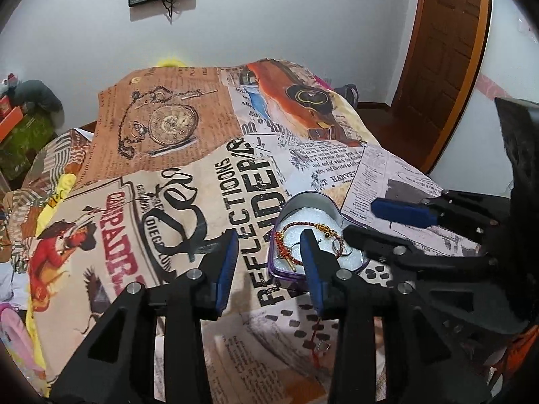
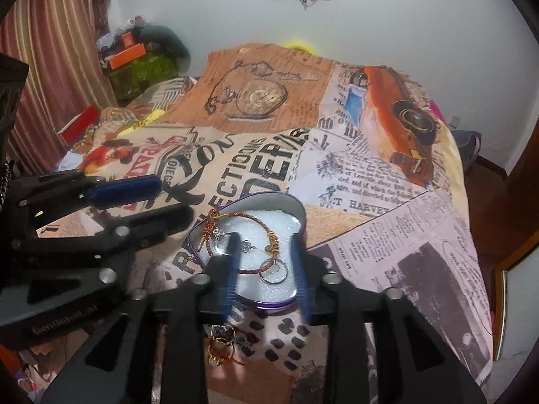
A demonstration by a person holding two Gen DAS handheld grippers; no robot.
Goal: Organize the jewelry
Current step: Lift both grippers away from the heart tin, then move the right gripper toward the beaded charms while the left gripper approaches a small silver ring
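The heart-shaped purple tin with white foam lining [image 2: 296, 215] on the collage-print bed cover [image 2: 387, 181] already holds a red-and-gold cord bracelet [image 2: 269, 240] and a silver ring [image 2: 274, 274]. A cluster of gold rings and red cord [image 2: 222, 345] lies outside at the tin's 6 o'clock, apparently left to store. The right gripper [image 2: 266, 276] hangs over the tin, and the left gripper [image 1: 269, 259] at its 9 o'clock, both with jaws released and empty.

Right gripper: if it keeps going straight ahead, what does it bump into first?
Probably the purple heart-shaped tin. The open right gripper points straight into it, so it would likely meet the white foam lining or the red-and-gold cord bracelet lying there. Depth is hard to judge through the fisheye.
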